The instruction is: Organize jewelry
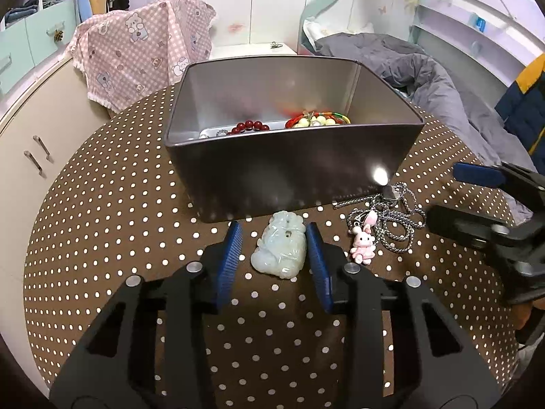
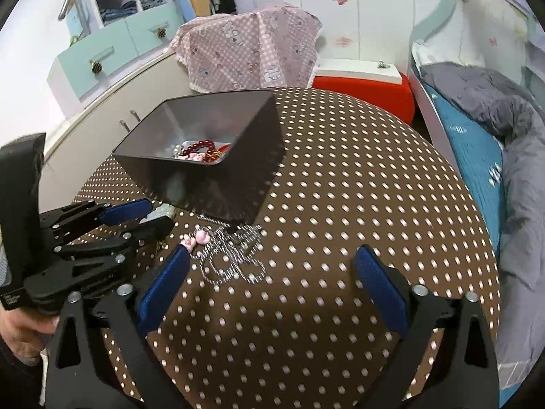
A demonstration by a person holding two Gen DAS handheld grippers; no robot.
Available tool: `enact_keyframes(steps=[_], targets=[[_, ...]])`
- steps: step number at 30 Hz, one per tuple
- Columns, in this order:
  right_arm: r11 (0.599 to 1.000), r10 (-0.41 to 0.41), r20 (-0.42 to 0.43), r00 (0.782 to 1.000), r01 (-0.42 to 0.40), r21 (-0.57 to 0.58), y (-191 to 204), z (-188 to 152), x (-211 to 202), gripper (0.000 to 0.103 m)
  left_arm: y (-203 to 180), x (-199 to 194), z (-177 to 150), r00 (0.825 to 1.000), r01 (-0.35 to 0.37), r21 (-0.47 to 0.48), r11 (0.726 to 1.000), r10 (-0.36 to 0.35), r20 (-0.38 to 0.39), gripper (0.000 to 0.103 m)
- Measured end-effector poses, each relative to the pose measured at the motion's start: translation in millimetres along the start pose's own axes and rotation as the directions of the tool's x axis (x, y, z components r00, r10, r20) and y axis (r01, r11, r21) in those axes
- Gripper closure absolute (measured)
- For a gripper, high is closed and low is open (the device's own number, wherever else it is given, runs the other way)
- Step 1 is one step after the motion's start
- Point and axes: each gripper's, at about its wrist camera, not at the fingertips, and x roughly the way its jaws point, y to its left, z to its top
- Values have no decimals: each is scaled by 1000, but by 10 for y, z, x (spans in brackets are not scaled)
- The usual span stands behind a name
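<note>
now pale green carved jade pendant (image 1: 280,250) between parted left tool (image 1: 274,255) pads, untouched.

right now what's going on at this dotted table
A person is sorting jewelry into a dark metal box on the polka-dot table, a handheld gripper in each hand. The left gripper straddles a pale jade pendant lying just in front of the box; its right finger looks about touching, the left has a gap. The right gripper is open near a silver chain with a pink bunny charm, gripping nothing. Red beads and other pieces are already in the box.
</note>
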Motion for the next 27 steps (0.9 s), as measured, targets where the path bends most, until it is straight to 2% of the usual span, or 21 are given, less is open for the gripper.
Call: enact_keyframes(steps=[1, 2, 3, 4, 5, 6, 9, 18, 21, 27], targets=[[1000, -8, -14, 1000, 8, -21, 43, 16, 62, 34, 4, -3, -5, 1000, 3, -1, 1000, -3, 0, 64], [999, -17, -22, 1000, 16, -37, 79, 19, 113, 48, 14, -10, -14, 1000, 3, -3, 1000, -3, 1, 65], [998, -28, -36, 999, 26, -59, 120, 15, 181, 56, 33, -18, -16, 1000, 2, -4, 1000, -2, 1, 66], [996, -45, -27, 999, 43, -79, 160, 7, 193, 58, 50, -32, -34, 1000, 3, -4, 1000, -3, 1, 67], [994, -45, -21, 999, 43, -99, 201, -3, 193, 67, 71, -50, -56, 1000, 3, -5, 1000, -3, 2, 67], [995, -32, -22, 999, 30, -98, 216, -11, 185, 84, 100, -61, -63, 1000, 2, -6, 1000, -2, 2, 68], [993, -34, -30, 999, 30, -112, 256, -65, 136, 99, 159, -87, -91, 1000, 9, -13, 1000, -9, 2, 68], [998, 4, 37, 999, -2, -61, 134, -63, -252, 102, 155, -77, -69, 1000, 19, 21, 1000, -20, 3, 69], [998, 16, 69, 998, -12, -64, 144, 12, -396, 102, 183, -120, -86, 998, 57, -10, 998, -57, 13, 69], [995, 55, 151, 987, -41, -89, 208, 221, -772, 102, 263, -358, -142, 997, 62, -36, 997, -60, 54, 69]])
